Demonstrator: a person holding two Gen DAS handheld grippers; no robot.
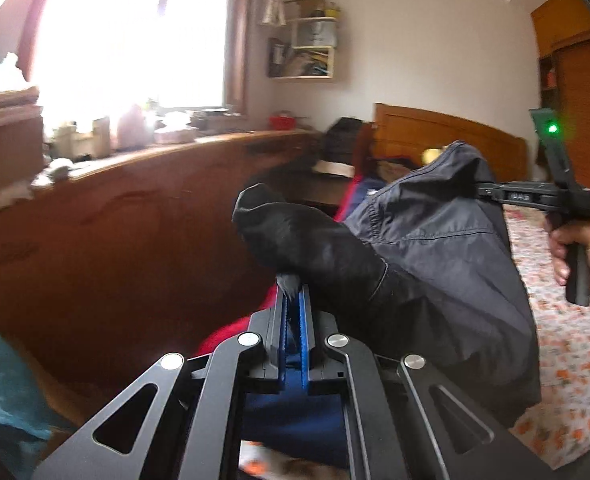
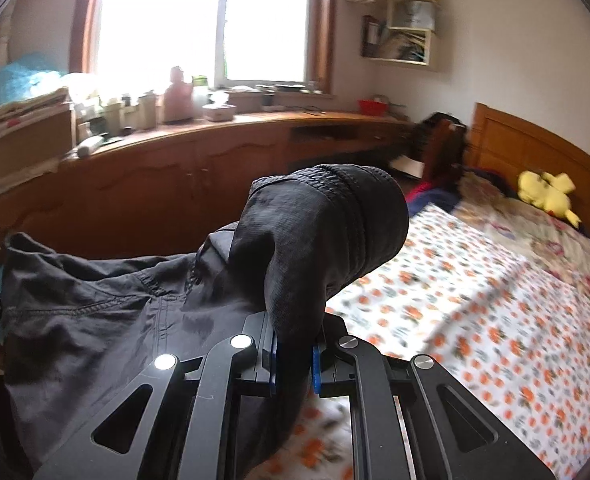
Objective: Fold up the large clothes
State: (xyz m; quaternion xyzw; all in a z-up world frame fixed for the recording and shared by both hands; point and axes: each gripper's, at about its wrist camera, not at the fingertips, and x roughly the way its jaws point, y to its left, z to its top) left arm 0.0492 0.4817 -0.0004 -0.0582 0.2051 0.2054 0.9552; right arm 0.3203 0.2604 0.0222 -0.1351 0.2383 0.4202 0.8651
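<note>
Two grippers are holding one dark jacket [image 1: 435, 248] in the air above the bed [image 2: 475, 300], and the step in hand looks to me like lifting and spreading it before the first fold. The left gripper [image 1: 293, 292] is clenched on a bunched dark part of the cloth, with its blue pads [image 1: 303, 320] pressing a thin fold between them. The right gripper [image 2: 293, 340] is grasping a thick ribbed edge, maybe a cuff or hem, which is standing up in a lump over its jaws. In the left view the right gripper is also showing at the far side of the jacket, with a hand [image 1: 587, 248] around its handle. The cloth is hanging slack between the two grips and is not yet touching the flowered bed sheet [image 2: 495, 320], as far as I can judge. To do this step well, I think both hands should be moving apart until the upper edge is becoming straight, and keeping the same height, so the jacket is hanging flat without a twist. The grips should be staying firm, because the right one is holding many layers and a thick bunch could be slipping out. The wooden cabinet [image 1: 135, 220] is near on the left side, so the spreading should be going over the bed, where the jacket can then be lowered flat.
</note>
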